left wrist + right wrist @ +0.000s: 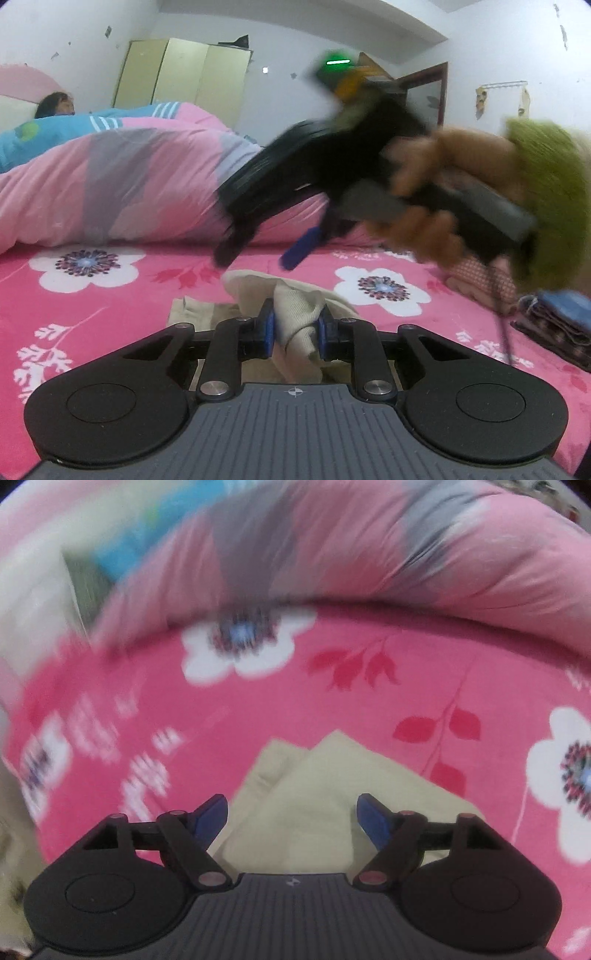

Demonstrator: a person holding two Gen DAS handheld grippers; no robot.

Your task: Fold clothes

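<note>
A beige garment (295,314) lies bunched on the pink flowered bedsheet (110,295). My left gripper (295,328) is shut on a fold of it, the cloth pinched between the blue pads. In the left wrist view the right gripper (258,247) hangs blurred above the garment, held by a hand (436,173) in a green fuzzy sleeve. In the right wrist view my right gripper (293,818) stands open just over the beige garment (314,805), which lies there in flat folded layers. Nothing is between its blue fingers (373,819).
A rolled pink and grey quilt (129,184) runs across the back of the bed. A person lies behind it at the far left. A stack of folded dark clothes (554,325) sits at the right edge of the bed. A wardrobe and a door stand at the far wall.
</note>
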